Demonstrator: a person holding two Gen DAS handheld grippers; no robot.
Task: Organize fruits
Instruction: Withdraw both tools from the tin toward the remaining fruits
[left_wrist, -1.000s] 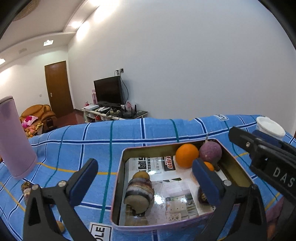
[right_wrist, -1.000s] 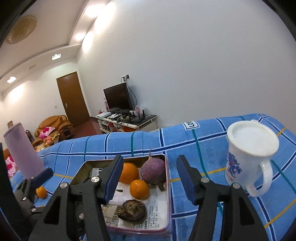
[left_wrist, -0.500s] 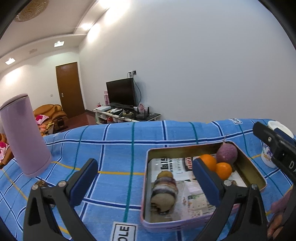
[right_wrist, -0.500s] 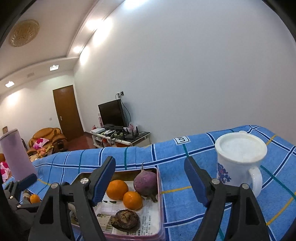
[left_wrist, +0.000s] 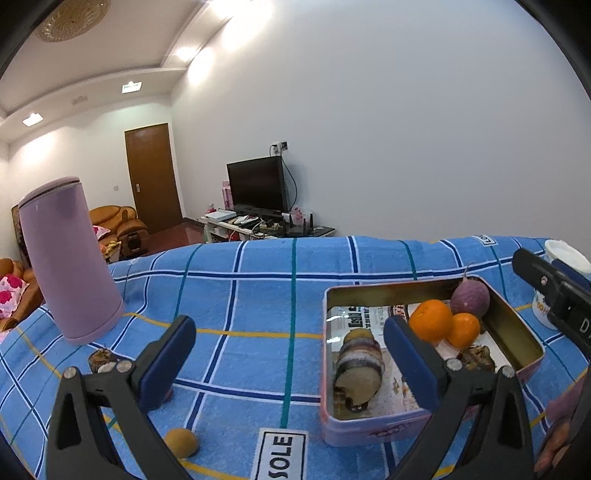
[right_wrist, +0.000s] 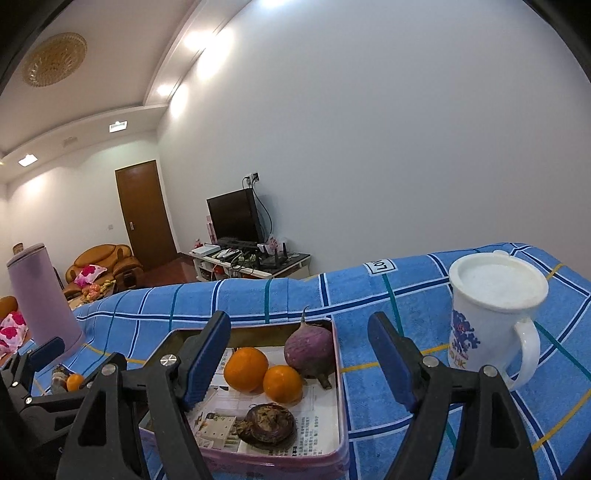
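A pink tin tray (left_wrist: 532, 341) (right_wrist: 341, 387) lined with newspaper holds two oranges (left_wrist: 431, 319) (right_wrist: 245, 368), a purple radish (left_wrist: 470, 298) (right_wrist: 310, 350), a striped brown fruit (left_wrist: 357, 365) and a dark wrinkled fruit (right_wrist: 266, 425). My left gripper (left_wrist: 288, 360) is open and empty, left of the tray. Loose on the cloth lie a yellowish fruit (left_wrist: 181, 441), a dark fruit (left_wrist: 99, 357) and a small orange (right_wrist: 74, 381). My right gripper (right_wrist: 299, 363) is open and empty over the tray's right end.
A tall lilac cylinder (left_wrist: 68, 258) (right_wrist: 40, 299) stands at the left on the blue checked cloth (left_wrist: 258, 280). A white lidded mug (right_wrist: 493, 314) stands right of the tray. Behind are a TV stand, door and sofa.
My left gripper has swung left, so the tray now sits at its right and the loose fruits show. My right gripper has risen and drawn back a little.
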